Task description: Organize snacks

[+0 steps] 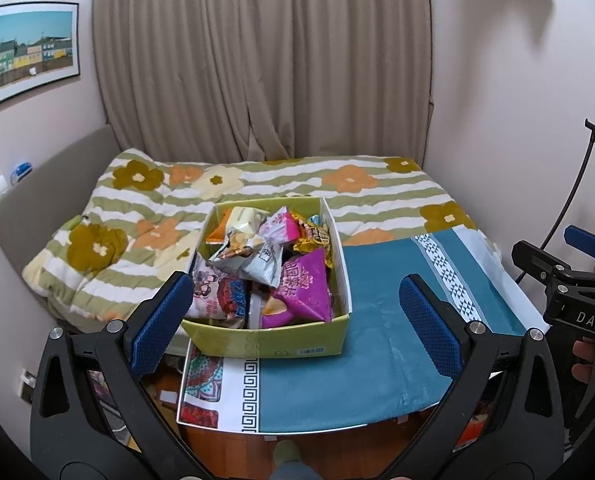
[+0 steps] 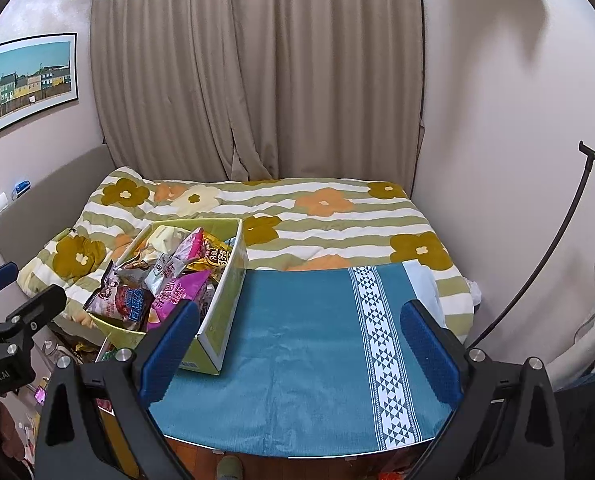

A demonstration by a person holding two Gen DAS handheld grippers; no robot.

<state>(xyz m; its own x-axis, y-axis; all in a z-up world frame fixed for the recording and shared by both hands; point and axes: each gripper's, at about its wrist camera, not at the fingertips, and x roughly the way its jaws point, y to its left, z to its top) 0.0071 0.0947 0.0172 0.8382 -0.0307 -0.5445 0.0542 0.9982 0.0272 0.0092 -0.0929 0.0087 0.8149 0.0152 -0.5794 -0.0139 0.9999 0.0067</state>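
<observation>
Your left gripper [image 1: 295, 320] hangs above the near edge of the desk, jaws spread wide with nothing between the blue pads. Your right gripper [image 2: 301, 344] is likewise held over the desk with its jaws spread and empty; in the left wrist view its black body shows at the far right, and part of your hand [image 1: 583, 362] is visible on its handle.

Surface: a small desk covered by a teal woven cloth with a white geometric-patterned band [image 2: 289, 360]; a white strip with a key-pattern border [image 1: 249, 392] runs along its left side. The yellow-green open cardboard box [image 1: 265, 342] sits on the left part of the desk, its far end toward the bed. It is heaped with snack packets [image 1: 265, 264]: a magenta pyramid-shaped bag [image 1: 303, 292], silver bags, a golden wrapper, a pale pouch at the back. The right half of the cloth is bare.

Room: directly behind the desk a bed with a green-and-white striped quilt printed with orange and olive flowers [image 2: 337, 216]. Behind the bed, closed taupe curtains [image 2: 257, 80]. Pale walls; on the left wall a framed picture of coloured houses [image 1: 31, 54] above a grey padded headboard [image 1: 45, 184]. Wooden floor [image 1: 257, 444] shows under the desk's near edge.
</observation>
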